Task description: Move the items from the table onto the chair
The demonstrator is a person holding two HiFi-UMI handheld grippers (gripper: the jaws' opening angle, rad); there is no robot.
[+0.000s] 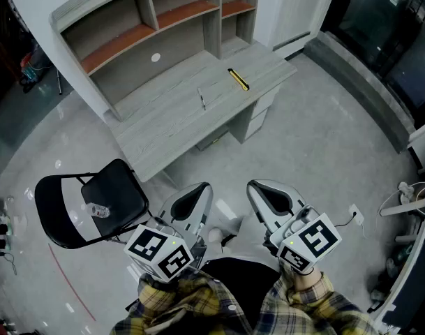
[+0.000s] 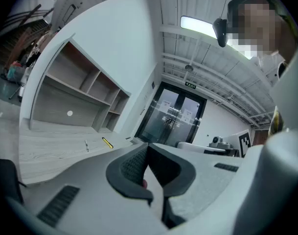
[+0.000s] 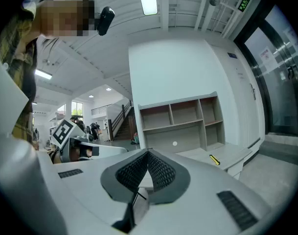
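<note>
Head view: chair [image 1: 125, 190] just beside desk's [image 1: 163, 128] near edge, open floor [image 1: 317, 145] right.

1. My sleeves [image 1: 172, 300] were yellow-and-dark plaid flannel, with black clothing [image 1: 233, 285] showing between them.
2. The left gripper [image 1: 191, 202] and right gripper [image 1: 273, 197] both had pale grey, rounded shells.
3. The pads [image 3: 161, 173] were dark with a knurled, grid-like texture.
4. Each gripper carried a white cube [image 1: 158, 252] printed with black square markers.
5. Dark ribbed strips [image 3: 235, 208] sat on the shells.

One table [image 1: 163, 128], one chair [image 1: 125, 190], one yellow stick [image 1: 239, 79], one thin grey stick [image 1: 202, 99], one small clear item [image 1: 98, 210].
</note>
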